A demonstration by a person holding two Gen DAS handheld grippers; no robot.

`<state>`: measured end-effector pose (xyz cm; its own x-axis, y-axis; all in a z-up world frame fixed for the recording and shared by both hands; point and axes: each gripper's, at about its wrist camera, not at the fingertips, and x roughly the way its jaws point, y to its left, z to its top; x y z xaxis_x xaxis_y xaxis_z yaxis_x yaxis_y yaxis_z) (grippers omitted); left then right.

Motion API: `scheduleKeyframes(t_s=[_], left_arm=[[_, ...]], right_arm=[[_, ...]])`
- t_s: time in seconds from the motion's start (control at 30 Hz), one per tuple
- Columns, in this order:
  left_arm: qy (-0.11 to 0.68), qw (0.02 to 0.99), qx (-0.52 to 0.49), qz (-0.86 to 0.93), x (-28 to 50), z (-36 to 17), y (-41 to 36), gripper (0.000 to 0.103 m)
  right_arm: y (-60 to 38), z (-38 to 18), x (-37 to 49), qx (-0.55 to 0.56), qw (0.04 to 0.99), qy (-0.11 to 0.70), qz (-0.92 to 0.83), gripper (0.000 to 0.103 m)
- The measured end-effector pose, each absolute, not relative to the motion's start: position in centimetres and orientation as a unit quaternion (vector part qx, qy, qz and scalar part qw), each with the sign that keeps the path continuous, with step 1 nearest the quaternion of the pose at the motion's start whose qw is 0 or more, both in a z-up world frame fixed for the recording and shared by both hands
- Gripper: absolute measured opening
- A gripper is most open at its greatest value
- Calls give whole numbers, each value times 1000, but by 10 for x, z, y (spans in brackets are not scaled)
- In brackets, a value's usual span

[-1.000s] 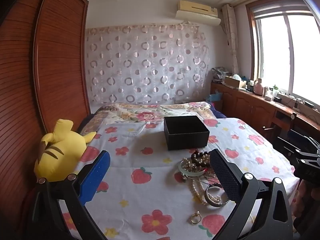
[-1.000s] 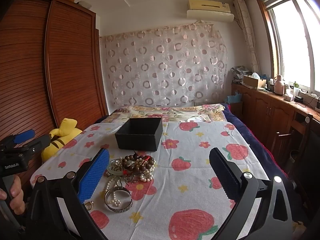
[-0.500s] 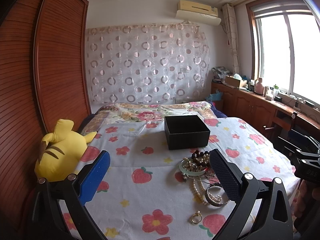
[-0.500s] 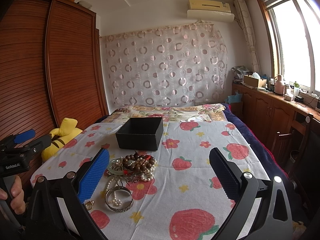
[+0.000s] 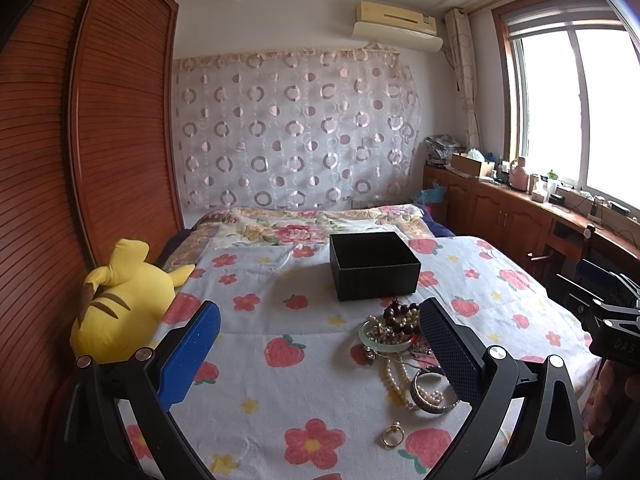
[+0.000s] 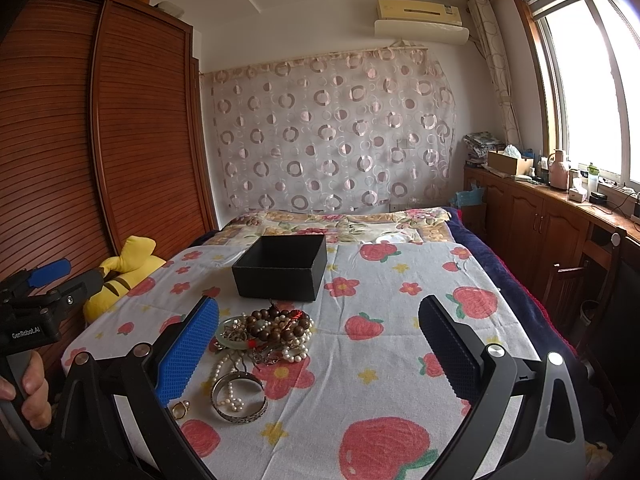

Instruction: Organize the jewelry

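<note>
Jewelry (image 6: 264,332) lies heaped on the bed (image 6: 400,320), just in front of my open black box (image 6: 280,266). Left tongs (image 5: 316,344) and right tongs (image 6: 318,344) both gape wide, empty, above the sheet; ring (image 5: 392,436) lies apart.

From my right tool (image 6: 318,356), fingers spread wide with nothing between them, I look across a bed (image 6: 400,340) under a strawberry-and-flower sheet. An open black box (image 6: 282,266) stands mid-bed. Just in front of it lies a tangled jewelry pile (image 6: 266,332): brown wooden beads, pearls and a pale green bangle. Nearer me sit a silver bangle (image 6: 239,398) with pearls across it and a gold ring (image 6: 181,409), beside my blue finger pad (image 6: 188,350). At far left, the left tool (image 6: 48,284) is held in a hand (image 6: 34,394), before a yellow plush toy (image 6: 124,272).
</note>
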<state>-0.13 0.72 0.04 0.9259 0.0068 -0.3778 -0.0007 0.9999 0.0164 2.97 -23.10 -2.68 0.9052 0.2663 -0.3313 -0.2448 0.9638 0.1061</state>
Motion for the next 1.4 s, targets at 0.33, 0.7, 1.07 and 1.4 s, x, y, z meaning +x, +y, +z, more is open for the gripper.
scheduleKeyframes(t_s=[0.33,0.7,1.07,1.4], left_arm=[[193,981,8,2,-1,0,6,97],[193,981,9,2,-1,0,5,97],[193,981,9,2,-1,0,4,97],[200,980,10,2,-3,-3,11,97]], right_arm=[[-231,-27,29,31,975,174,131,101],[-231,-26,29,31,975,174,132,101],[-231,-26,28,31,975,173,132,101],[-225,-30,32,32,974,177,137,101]])
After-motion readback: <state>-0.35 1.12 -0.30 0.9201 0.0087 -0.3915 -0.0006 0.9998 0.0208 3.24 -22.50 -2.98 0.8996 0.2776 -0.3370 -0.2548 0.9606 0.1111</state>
